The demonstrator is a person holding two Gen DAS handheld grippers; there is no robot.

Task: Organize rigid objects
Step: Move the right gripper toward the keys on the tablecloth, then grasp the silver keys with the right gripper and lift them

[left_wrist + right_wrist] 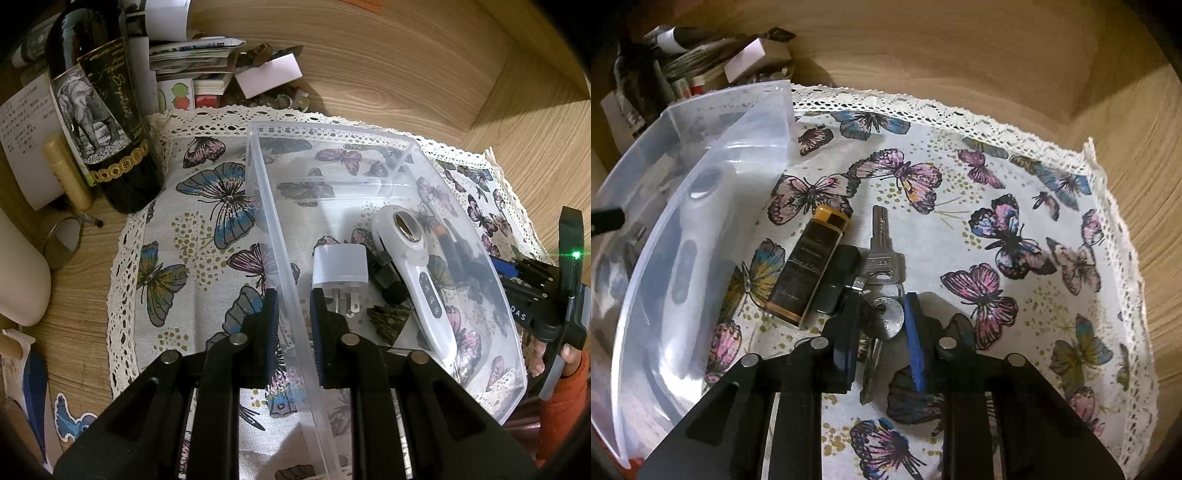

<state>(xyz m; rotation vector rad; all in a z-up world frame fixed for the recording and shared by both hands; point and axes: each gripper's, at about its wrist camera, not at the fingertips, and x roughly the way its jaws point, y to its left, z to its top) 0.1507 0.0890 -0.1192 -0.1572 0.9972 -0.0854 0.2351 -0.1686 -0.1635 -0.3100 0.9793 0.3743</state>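
A clear plastic box [384, 147] stands on the butterfly cloth [192, 236]. My left gripper [294, 301] is shut on the box's near side wall, one finger inside and one outside. In the box lie a white plug adapter [340, 267], a white handheld device [417, 266], some black pieces and a small green pyramid [388, 319]. Outside the box, my right gripper [880, 306] points down onto a bunch of keys [882, 254], its pads closed against the round silver key head [890, 317]. A black and gold bottle [807, 269] and a black block [838, 280] lie just left of the keys.
A dark wine bottle [99, 122], a gold tube [68, 173], a round lens [64, 242] and stacked papers [199, 62] crowd the left and back of the wooden desk. The box's curved wall [665, 258] rises close to the right gripper's left. A hand in an orange sleeve [561, 398] shows at the right.
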